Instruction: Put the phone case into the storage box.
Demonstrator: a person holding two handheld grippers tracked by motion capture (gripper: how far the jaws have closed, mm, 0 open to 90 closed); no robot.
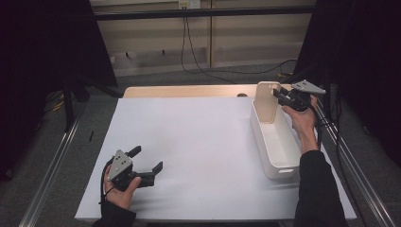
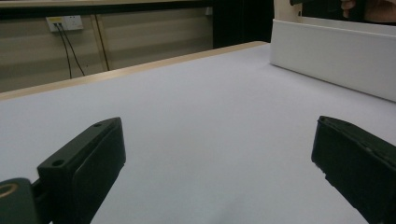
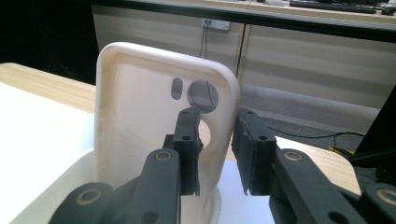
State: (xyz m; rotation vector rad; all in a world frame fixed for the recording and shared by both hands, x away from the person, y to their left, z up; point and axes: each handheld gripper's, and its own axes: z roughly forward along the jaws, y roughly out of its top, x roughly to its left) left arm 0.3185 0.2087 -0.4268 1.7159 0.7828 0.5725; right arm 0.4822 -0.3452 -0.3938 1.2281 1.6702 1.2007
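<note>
tabletop (image 1: 198, 156): white sheet over a wooden top, wood showing along the far edge. from here i see little on it beyond the bin and my two tools.

bin (image 1: 283, 165): long white open bin lying along the right edge, its far end near the far right corner. rigid plastic walls; i judge it light enough to slide if i knock it, so i keep my push off its rim.

phone case (image 3: 140, 116): cream case standing upright at the far end of the bin, lower edge down inside it, hollow side facing my right tool. thin moulded shell with a round camera hole and a small slot. i judge it very light, a little flexible, smooth and so somewhat slippery, not fragile.

where to hold: the side wall next to the camera hole, one pad inside the shell and one outside. the rolled rim there is the stiffest part; a pinch on the flat back would bow it.

right tool (image 3: 217, 156): narrow, jaws closed across the case's right side wall, holding it upright. the grip looks thin, so i would move slowly.

left tool (image 1: 147, 160): jaws wide, nothing between them, resting low near the near left corner, well apart from the bin.
</note>
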